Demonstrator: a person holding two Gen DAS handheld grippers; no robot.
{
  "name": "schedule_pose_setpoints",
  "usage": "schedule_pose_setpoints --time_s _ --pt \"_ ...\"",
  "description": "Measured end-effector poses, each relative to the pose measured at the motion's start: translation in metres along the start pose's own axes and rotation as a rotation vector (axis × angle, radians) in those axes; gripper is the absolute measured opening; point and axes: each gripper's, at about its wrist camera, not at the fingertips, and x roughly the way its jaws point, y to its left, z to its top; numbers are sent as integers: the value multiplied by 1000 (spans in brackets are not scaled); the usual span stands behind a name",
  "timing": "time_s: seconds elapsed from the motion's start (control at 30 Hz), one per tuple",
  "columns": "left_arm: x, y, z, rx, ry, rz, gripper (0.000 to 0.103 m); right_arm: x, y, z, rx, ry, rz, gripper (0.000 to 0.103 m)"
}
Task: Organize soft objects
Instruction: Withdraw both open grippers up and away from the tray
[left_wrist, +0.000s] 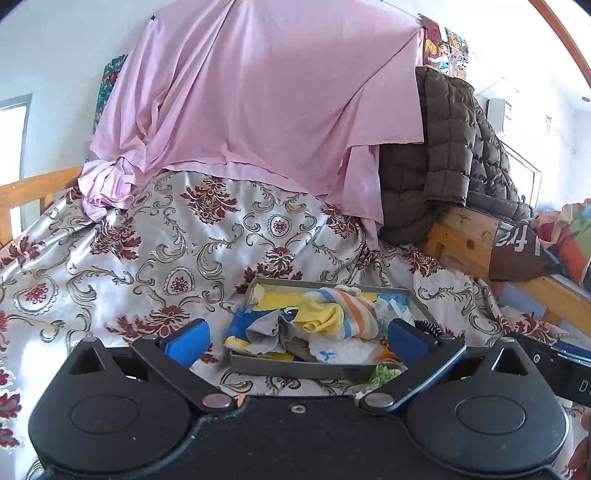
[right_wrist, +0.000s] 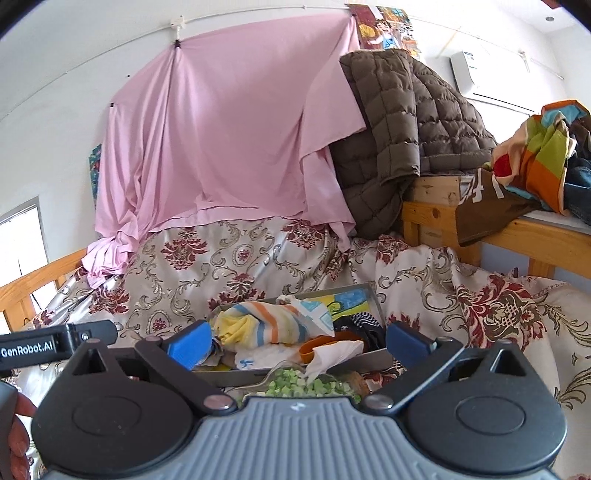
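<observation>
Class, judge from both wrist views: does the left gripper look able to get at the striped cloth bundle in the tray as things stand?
Probably yes. The left gripper is open and empty, and the striped cloth bundle lies on top of the pile in the grey tray, straight ahead, with nothing covering it.

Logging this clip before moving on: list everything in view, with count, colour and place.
tray: one, grey, on the bedspread
striped cloth: one, yellow, orange and blue, in the tray
white cloth: one, at the tray's near edge
green bits: many, in front of the tray
bedspread: one, silver with red flowers
pink sheet: one, hung behind
brown jacket: one, on the wooden frame
left tool: open, empty
right tool: open, empty
</observation>
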Motion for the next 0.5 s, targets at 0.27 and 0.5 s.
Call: schedule_pose_setpoints --time_s 0.27,0.5 --pt "-19 3 -16 29 -23 32 102 -9 1 -14 10 6 -3 103" --pt "-35 12 -36 16 -10 53 102 -16 6 -31 0 41 -15 103"
